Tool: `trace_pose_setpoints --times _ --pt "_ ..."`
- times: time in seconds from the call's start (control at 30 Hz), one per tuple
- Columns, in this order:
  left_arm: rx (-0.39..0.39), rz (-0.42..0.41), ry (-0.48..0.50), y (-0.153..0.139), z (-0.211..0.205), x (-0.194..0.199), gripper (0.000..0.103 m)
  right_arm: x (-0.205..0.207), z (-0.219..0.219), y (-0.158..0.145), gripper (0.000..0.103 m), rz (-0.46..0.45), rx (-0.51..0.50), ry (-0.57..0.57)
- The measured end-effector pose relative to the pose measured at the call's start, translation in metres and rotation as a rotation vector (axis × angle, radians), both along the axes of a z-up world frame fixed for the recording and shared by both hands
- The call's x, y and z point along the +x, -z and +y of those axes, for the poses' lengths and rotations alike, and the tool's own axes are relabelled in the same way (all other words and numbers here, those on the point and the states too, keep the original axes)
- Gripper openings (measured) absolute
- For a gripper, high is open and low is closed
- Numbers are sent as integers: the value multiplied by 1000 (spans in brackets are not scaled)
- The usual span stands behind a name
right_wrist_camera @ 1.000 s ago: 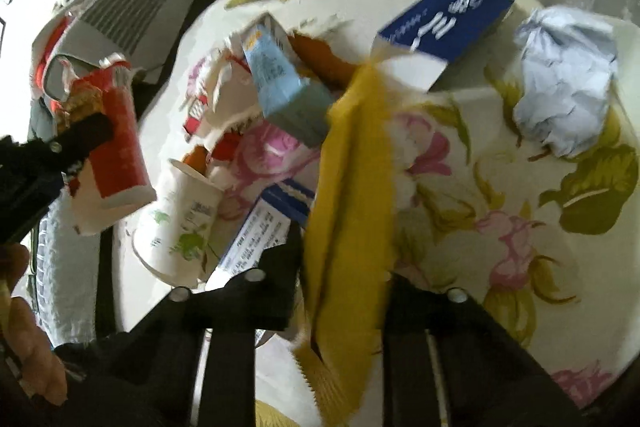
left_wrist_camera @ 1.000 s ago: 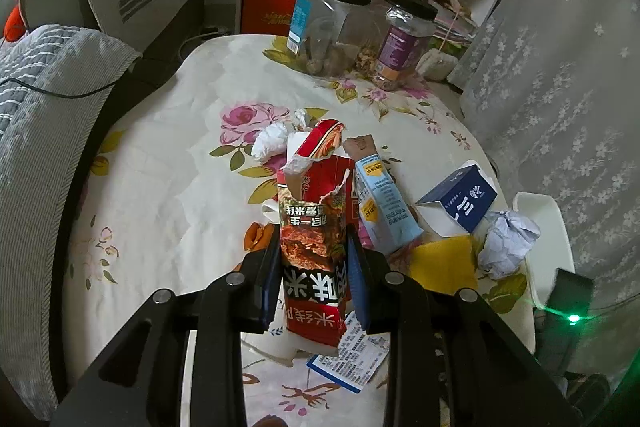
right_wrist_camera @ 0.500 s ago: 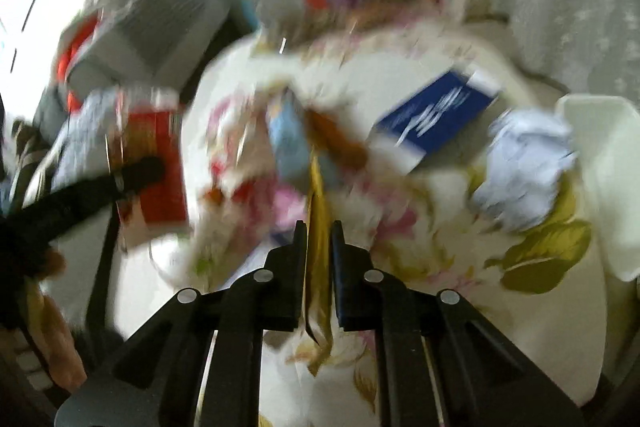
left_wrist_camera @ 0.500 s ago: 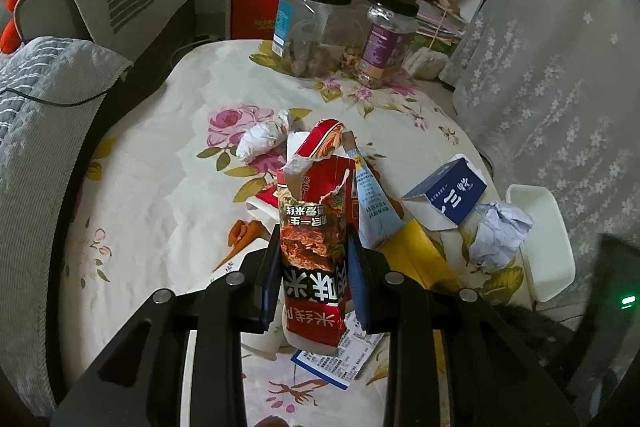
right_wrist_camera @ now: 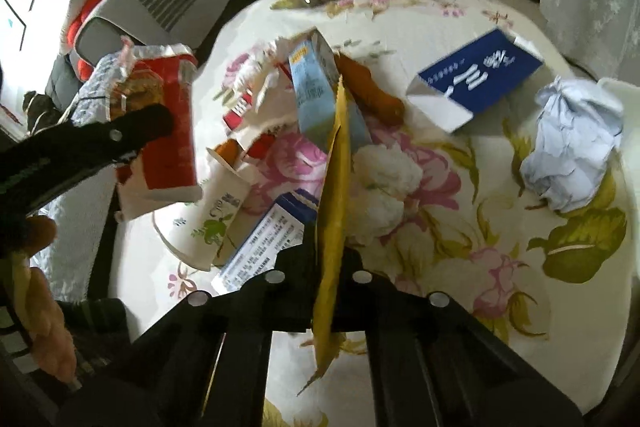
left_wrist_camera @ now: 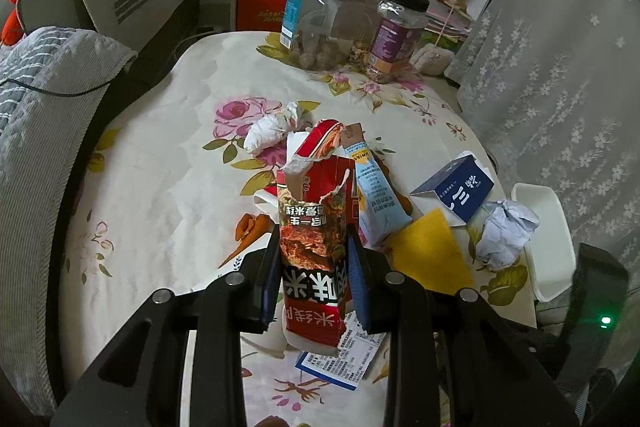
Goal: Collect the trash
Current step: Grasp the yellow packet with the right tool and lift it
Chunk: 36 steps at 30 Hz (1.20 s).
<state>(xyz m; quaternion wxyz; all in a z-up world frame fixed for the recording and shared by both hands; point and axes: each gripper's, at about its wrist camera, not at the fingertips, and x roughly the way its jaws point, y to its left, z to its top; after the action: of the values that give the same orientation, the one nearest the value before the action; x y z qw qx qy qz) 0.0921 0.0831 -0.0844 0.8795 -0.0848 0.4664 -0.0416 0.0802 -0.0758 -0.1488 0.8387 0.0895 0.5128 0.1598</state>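
My left gripper (left_wrist_camera: 313, 267) is shut on a torn red snack box (left_wrist_camera: 313, 227) and holds it upright above the table; the box also shows in the right wrist view (right_wrist_camera: 168, 131). My right gripper (right_wrist_camera: 330, 259) is shut on a flat yellow packet (right_wrist_camera: 334, 195), held edge-on above the table; the packet also shows in the left wrist view (left_wrist_camera: 432, 247). On the floral tablecloth (right_wrist_camera: 440, 227) lie a pale blue carton (right_wrist_camera: 316, 95), a dark blue box (right_wrist_camera: 476, 75), a crumpled paper ball (right_wrist_camera: 572, 159), a paper cup (right_wrist_camera: 212, 223), a printed leaflet (right_wrist_camera: 264, 243) and a white tissue wad (left_wrist_camera: 268, 133).
Two black-lidded plastic jars (left_wrist_camera: 324, 19) stand at the table's far edge before a shelf unit. A white bin (left_wrist_camera: 548, 247) sits off the right edge by a lace curtain. A grey-covered sofa (left_wrist_camera: 36, 79) runs along the left. Orange peel (left_wrist_camera: 252, 227) lies on the cloth.
My right gripper has lifted the yellow packet off the cloth and swung it edge-on. My left gripper has kept its hold on the red box and drawn back a little.
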Motion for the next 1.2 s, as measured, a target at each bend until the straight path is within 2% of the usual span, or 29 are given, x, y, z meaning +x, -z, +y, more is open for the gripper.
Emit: trace_pose_setpoints --times 0.2,0.5,0.73,1.07,1.2 --pt "-25 -34 -6 -11 1 -4 30 -7 -7 -26 2 -80 -6 15" --pt "-57 -78 -23 -28 -5 -6 30 4 -27 -71 2 -184 -58 49" --pt "-51 -135 13 -47 -37 -3 30 10 -49 -98 2 -255 -115 41" --pt "19 -164 83 -46 -88 -1 30 8 -102 -97 3 -329 -136 104" --pt "34 -163 109 -44 -109 1 30 10 -131 -88 3 -307 -126 161"
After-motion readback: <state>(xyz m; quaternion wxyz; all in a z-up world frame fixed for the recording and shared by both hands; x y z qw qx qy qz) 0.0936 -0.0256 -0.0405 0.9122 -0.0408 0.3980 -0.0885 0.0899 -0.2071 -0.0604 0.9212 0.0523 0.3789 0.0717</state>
